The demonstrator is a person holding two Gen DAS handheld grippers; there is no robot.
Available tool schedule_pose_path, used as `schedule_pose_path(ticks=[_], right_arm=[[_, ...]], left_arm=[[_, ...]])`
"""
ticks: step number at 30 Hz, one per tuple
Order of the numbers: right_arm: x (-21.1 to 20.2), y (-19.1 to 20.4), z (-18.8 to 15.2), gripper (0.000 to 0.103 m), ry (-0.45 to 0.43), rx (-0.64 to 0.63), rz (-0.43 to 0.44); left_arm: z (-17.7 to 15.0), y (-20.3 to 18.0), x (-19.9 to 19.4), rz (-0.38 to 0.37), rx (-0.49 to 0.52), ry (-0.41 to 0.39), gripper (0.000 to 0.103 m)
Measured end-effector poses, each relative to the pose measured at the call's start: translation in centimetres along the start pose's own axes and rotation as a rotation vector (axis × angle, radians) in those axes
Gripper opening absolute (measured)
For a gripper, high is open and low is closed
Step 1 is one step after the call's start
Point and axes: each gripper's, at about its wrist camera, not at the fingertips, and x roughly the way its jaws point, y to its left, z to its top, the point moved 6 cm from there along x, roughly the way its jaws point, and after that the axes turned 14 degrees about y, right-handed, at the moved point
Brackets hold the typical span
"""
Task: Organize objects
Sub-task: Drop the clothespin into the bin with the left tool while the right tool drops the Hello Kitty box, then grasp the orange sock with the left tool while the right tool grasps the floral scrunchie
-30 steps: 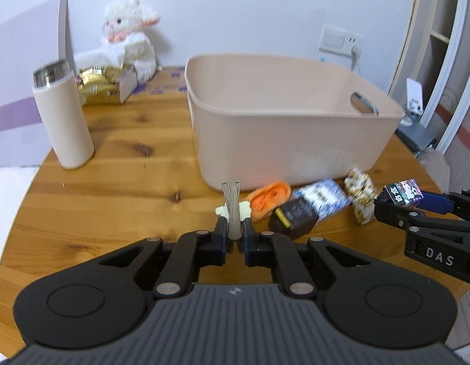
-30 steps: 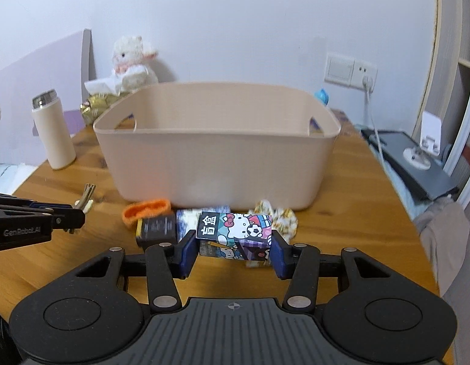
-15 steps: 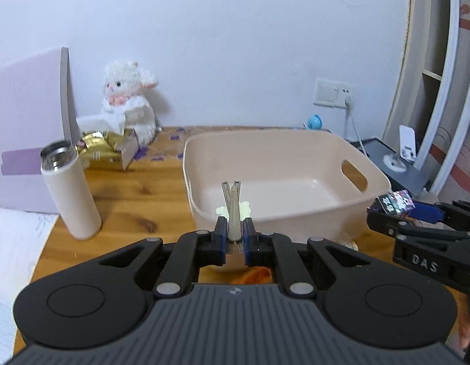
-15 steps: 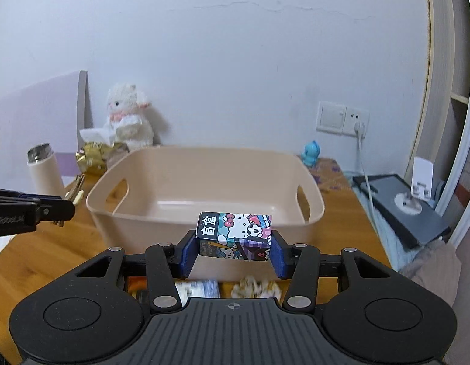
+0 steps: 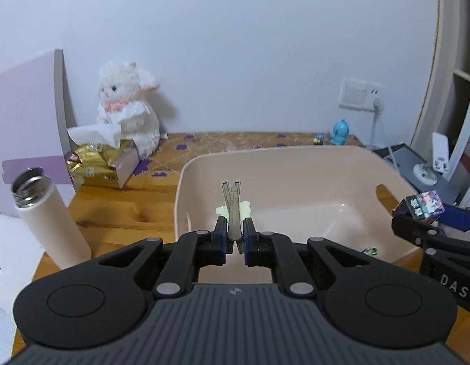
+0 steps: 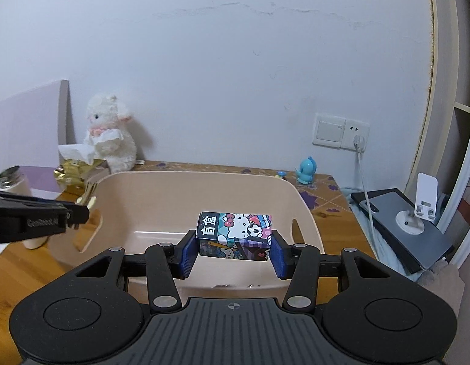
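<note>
Over the beige bin, right hand-held gripper clamps Hello Kitty box.

Grippers: two, left gripper and right gripper.
Bins: one, beige bin.
Hair clips: one, grey hair clip.
Cartoon boxes: one, cartoon box.
Flasks: one, white flask.
Plush toys: one, white plush.
Blue figurines: one, blue figurine.
Tissue boxes: one, gold tissue box.
</note>
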Motion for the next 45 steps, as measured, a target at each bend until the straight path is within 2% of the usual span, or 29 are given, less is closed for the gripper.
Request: schedule_pose_path(ticks=[8,15,16,20,21,22,24,25,26,28,32,40,45], right_arm=[[4.7,-0.9,-0.3,0.046,0.078,0.018,-0.017],[6.9,-1.5,-0.9,0.046,0.090,0.006,-0.042],[7.0,-1.5,-0.9,0.053,0.092,0.004,-0.046],[7.0,-1.4,-0.9,0.061,0.080,0.001,-0.036],[6.8,-1.3,-0.9,0.065,0.073,-0.003,-0.037],[6.5,-1.2,-1.0,0.069,0.062,-0.006,-0.037],[5.7,-1.0,-1.1,0.075,0.042,-0.008,-0.039],[5.2,-1.0,-1.2,0.076,0.033,-0.010,-0.039],[4.7,-1.0,-1.2,0.078,0.025,-0.013,-0.040],[3.6,-1.1,-1.4,0.081,0.013,-0.024,-0.046],[1.5,-1.7,-2.0,0.089,-0.014,-0.036,-0.068],[-0.6,-3.6,-4.8,0.097,0.003,-0.009,-0.070],[0.3,-4.1,-6.9,0.099,0.065,-0.025,-0.077]], left_arm=[[-0.3,-1.3,5.3,0.007,0.047,0.117,0.012],[-0.7,-1.9,7.2,0.019,0.074,0.158,0.012],[-0.7,-1.9,7.4,0.015,0.072,0.163,0.012],[-0.8,-1.4,7.0,0.002,0.053,0.166,0.015],[-0.8,-1.3,6.6,0.003,0.053,0.160,0.017],[-0.8,-1.2,6.1,0.002,0.055,0.151,0.025],[-0.7,-1.2,4.8,0.000,0.057,0.125,0.048],[-0.7,-1.1,4.2,0.016,0.051,0.114,0.074],[-0.7,-1.0,3.3,0.032,0.044,0.090,0.087],[-0.8,-0.8,1.5,0.026,0.045,0.047,0.089],[-1.3,-0.8,-1.0,0.029,0.061,0.036,0.090],[-4.7,-0.1,-2.9,0.004,0.082,0.072,0.090],[-7.1,0.8,-1.7,-0.004,0.087,0.129,0.090]])
